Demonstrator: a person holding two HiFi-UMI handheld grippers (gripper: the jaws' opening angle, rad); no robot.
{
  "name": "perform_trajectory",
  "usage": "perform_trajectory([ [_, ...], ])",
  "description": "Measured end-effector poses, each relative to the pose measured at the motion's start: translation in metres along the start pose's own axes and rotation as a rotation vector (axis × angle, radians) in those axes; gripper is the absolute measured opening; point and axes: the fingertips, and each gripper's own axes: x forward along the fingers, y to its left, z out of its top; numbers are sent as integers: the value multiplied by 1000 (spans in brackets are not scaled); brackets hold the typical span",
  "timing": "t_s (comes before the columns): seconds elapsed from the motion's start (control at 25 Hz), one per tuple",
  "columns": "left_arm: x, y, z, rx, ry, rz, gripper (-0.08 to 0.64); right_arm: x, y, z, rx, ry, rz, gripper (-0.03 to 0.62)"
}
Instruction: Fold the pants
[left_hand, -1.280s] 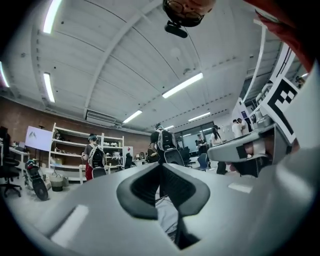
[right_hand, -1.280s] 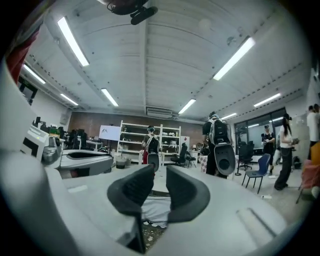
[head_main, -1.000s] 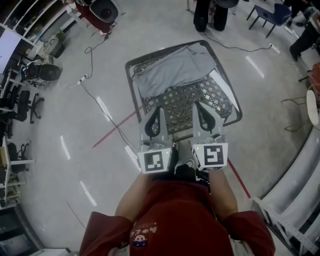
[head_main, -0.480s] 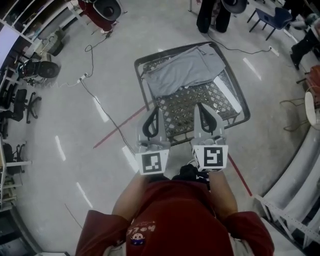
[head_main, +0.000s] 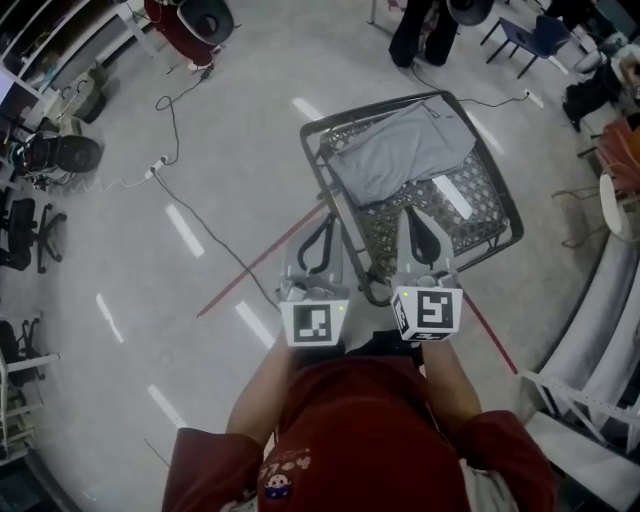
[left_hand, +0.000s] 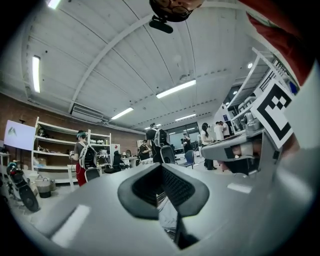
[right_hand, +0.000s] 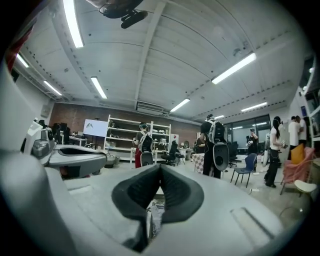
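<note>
Grey pants (head_main: 405, 150) on mesh counter (head_main: 330, 195), upper right of frame — beyond both tips, apart. Below them, left claw (head_main: 325, 222) and right claw (head_main: 420, 215) clenched, empty.

The pants (head_main: 400, 150) were soft, matt grey cloth, on a table (head_main: 480, 205) of dark perforated metal mesh with a smooth metal rim. The floor (head_main: 180, 150) was smooth and glossy, mirroring the lights. The left gripper (head_main: 324, 220) and right gripper (head_main: 425, 212) had matt grey plastic shells and black ribbed pads (left_hand: 176, 187).
</note>
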Motion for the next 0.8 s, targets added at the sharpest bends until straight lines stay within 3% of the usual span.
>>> perform_trajectory([
  [0.16,-4,32,-8,-53,-14,-33,6,15,25,11,-20,2,-52,2],
  [0.32,5,51,-14,-42,-23,-73,6,27,36,11,-32,12,-87,2],
  [0.6,43,55,-31,-49,-18,-155,6,55,18,-6,-28,31,-169,2],
  [0.8,93,68,-37,21,-46,-245,6,94,-1,-12,-6,29,-243,2],
])
